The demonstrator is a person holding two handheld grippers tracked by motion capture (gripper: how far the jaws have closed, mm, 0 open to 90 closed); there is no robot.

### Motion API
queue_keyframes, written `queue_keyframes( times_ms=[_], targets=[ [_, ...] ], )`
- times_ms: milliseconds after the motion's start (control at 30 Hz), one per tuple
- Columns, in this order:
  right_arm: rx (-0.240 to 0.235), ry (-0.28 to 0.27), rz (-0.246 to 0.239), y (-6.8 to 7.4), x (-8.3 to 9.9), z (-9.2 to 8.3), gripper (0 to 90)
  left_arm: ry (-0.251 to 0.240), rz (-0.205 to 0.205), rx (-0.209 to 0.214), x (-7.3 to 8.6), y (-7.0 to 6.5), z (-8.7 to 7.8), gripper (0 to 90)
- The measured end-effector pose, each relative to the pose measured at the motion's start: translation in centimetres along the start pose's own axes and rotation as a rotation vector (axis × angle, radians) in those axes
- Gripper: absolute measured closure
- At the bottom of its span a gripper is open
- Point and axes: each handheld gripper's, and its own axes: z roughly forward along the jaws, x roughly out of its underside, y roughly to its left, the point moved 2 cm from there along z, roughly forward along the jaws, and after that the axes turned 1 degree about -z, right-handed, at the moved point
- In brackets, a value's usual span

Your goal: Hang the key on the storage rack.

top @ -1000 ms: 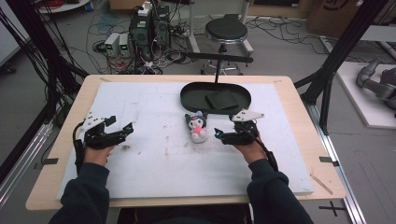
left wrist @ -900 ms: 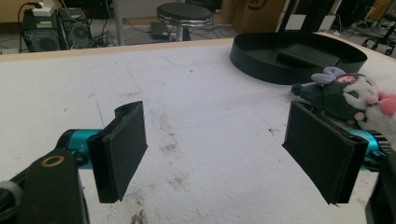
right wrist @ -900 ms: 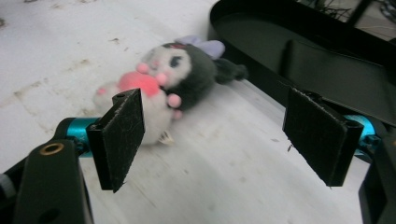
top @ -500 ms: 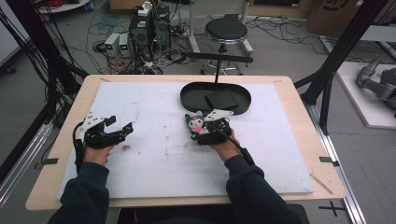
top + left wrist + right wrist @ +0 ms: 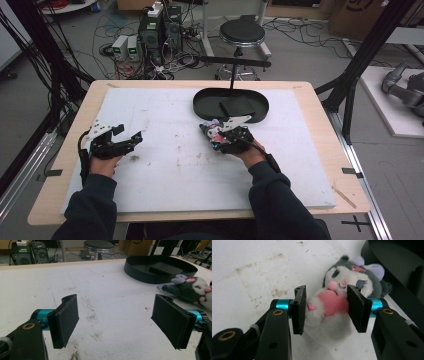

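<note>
Between the right gripper's [image 5: 325,311] jaws lies the plush toy [image 5: 337,302], its pale body and pink heart squeezed from both sides as the jaws have just been closing; it's grasped, low on the desk [image 5: 165,175], black tray [image 5: 205,105] just beyond. The left gripper [image 5: 120,320] rests low, forearm flat, jaws released wide, toy off to its right.

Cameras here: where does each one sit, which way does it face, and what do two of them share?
High view: above the person's side, facing forward and down on the table; forearms and both tongs show.
Left gripper view: on the left tongs, facing across the table; open jaws show.
Right gripper view: on the right tongs, facing down at the plush between its pads.
Shared: all three show the plush and black tray.
</note>
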Motion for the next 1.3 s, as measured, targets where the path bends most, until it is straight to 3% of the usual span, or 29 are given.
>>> queue_keyframes(
  times_ms=[133, 233, 267, 300, 333, 367, 433, 467, 500, 533, 600, 733, 800, 833, 1000, 1033, 1067, 1100, 1167, 1200, 1300],
  targets=[
    [-0.076, 0.038, -0.108, -1.2, 0.5, -1.4, 52.8, 0.002, -0.001, 0.0, 0.0, 0.0, 0.1, 21.1],
    [-0.073, 0.022, -0.08, -1.5, 0.6, -1.6, 49.0, 0.001, -0.002, 0.002, 0.0, 0.0, 0.1, 21.2],
    [-0.025, 0.019, -0.028, -1.7, 0.6, -1.6, 37.0, 0.001, 0.001, 0.0, 0.0, 0.0, 0.1, 21.2],
    [-0.025, 0.019, -0.028, -1.7, 0.6, -1.6, 37.0, 0.001, 0.0, 0.0, 0.0, 0.1, 0.1, 21.2],
    [0.01, 0.012, 0.014, -1.8, 0.5, -1.6, 30.4, 0.001, -0.001, 0.0, 0.0, 0.0, 0.1, 21.2],
    [0.036, 0.006, 0.047, -1.8, 0.3, -1.6, 29.8, 0.001, -0.001, 0.0, 0.0, 0.0, 0.1, 21.2],
    [0.091, 0.007, 0.064, -1.5, 0.1, -1.5, 26.5, 0.001, -0.001, 0.001, 0.0, 0.0, 0.0, 21.2],
    [0.13, 0.019, 0.117, -1.0, 0.0, -1.2, 23.8, 0.0, -0.001, 0.001, 0.0, 0.0, 0.1, 21.2],
    [0.13, 0.019, 0.117, -1.0, 0.0, -1.2, 23.8, 0.001, 0.0, 0.001, 0.0, 0.0, 0.1, 21.2],
    [0.157, 0.039, 0.154, -0.4, 0.1, -0.6, 21.9, 0.0, 0.0, 0.001, 0.0, 0.0, 0.1, 21.2],
    [0.163, 0.058, 0.18, 0.1, 0.5, 0.1, 21.8, 0.001, 0.002, 0.001, 0.0, 0.1, 0.0, 21.2],
    [0.27, 0.188, 0.155, 1.0, 1.4, 1.8, 19.5, -0.001, -0.001, 0.002, 0.0, 0.0, 0.0, 21.2],
    [0.255, 0.185, 0.134, 0.9, 1.7, 1.7, 20.4, -0.001, -0.002, 0.0, 0.0, 0.1, 0.0, 21.2],
    [0.249, 0.178, 0.15, 0.7, 1.8, 1.5, 24.2, -0.001, -0.003, 0.0, 0.0, 0.1, 0.0, 21.2],
    [0.211, 0.151, 0.206, 0.0, 2.1, 0.9, 26.0, -0.001, -0.001, 0.001, 0.0, 0.1, 0.0, 21.3],
    [0.21, 0.154, 0.205, -0.1, 2.2, 0.8, 32.8, -0.001, -0.001, 0.0, 0.0, 0.1, 0.0, 21.3],
    [0.21, 0.154, 0.205, -0.1, 2.2, 0.8, 32.8, -0.001, -0.001, -0.001, 0.0, 0.1, 0.0, 21.3],
    [0.185, 0.153, 0.172, -0.1, 2.2, 0.7, 41.6, -0.001, 0.0, 0.0, 0.0, 0.1, 0.0, 21.3],
    [0.182, 0.155, 0.165, -0.1, 2.2, 0.6, 43.3, -0.001, 0.001, 0.0, 0.0, 0.1, 0.0, 21.3],
    [0.162, 0.135, 0.166, -0.3, 2.2, 0.3, 45.3, -0.003, -0.002, -0.002, 0.0, 0.1, 0.0, 21.3],
    [0.16, 0.096, 0.158, -0.5, 2.1, -0.4, 45.7, -0.001, -0.003, -0.003, 0.0, 0.1, 0.0, 21.3]
  ],
)
